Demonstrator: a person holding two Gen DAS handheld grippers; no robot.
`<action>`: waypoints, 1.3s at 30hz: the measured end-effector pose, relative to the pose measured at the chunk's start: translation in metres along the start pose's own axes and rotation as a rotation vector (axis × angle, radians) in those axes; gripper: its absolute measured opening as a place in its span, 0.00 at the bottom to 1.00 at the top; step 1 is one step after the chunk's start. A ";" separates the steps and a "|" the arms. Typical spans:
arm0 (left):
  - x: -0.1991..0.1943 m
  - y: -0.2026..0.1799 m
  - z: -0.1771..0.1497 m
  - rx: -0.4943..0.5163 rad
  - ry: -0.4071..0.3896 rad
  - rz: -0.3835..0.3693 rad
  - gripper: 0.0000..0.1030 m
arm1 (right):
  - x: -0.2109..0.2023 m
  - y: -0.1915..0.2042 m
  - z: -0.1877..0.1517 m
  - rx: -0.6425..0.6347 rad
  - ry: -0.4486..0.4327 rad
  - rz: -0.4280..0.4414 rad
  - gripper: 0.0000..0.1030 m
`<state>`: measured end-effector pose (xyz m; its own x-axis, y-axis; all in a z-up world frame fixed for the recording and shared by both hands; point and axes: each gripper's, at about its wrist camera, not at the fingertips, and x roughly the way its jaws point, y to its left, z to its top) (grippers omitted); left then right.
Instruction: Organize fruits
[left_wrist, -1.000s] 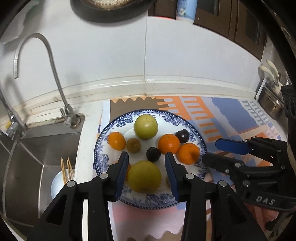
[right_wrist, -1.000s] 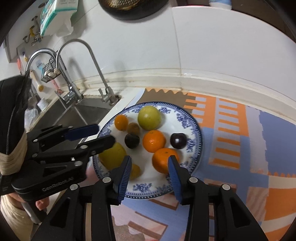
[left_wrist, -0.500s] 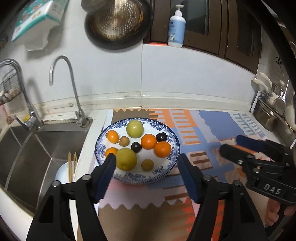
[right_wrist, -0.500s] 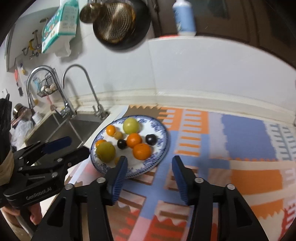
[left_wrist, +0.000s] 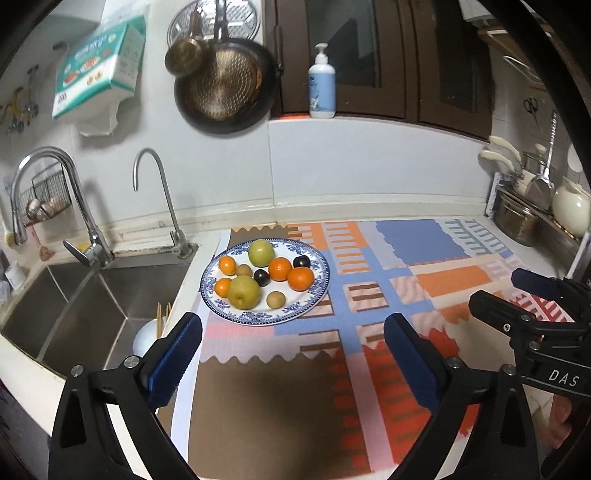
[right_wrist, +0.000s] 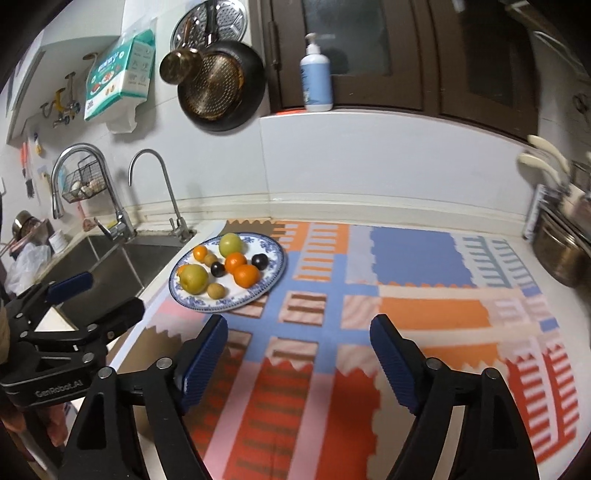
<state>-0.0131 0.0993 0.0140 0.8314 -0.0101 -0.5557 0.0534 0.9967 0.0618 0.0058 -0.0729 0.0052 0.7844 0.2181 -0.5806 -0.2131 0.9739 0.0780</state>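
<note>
Looking past my left gripper and right gripper, both empty with jaws opening, I see fruit on the plate beside the sink; open mat right.

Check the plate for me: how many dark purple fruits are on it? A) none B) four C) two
C: two dark purple fruits lie on the blue-rimmed plate, among the oranges and green fruit.

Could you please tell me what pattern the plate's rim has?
The plate is white with a blue floral rim, clearest in the left wrist view.
</note>
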 end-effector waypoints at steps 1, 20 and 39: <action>-0.006 -0.003 -0.001 0.002 -0.006 0.000 0.99 | -0.006 -0.002 -0.003 0.004 -0.007 -0.004 0.82; -0.088 -0.028 -0.012 0.009 -0.108 0.047 1.00 | -0.098 -0.015 -0.030 0.016 -0.101 -0.044 0.88; -0.098 -0.035 -0.012 0.031 -0.138 0.054 1.00 | -0.110 -0.015 -0.032 0.012 -0.115 -0.055 0.88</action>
<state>-0.1034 0.0662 0.0566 0.9013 0.0300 -0.4321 0.0221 0.9931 0.1151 -0.0961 -0.1139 0.0420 0.8567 0.1696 -0.4871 -0.1616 0.9851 0.0587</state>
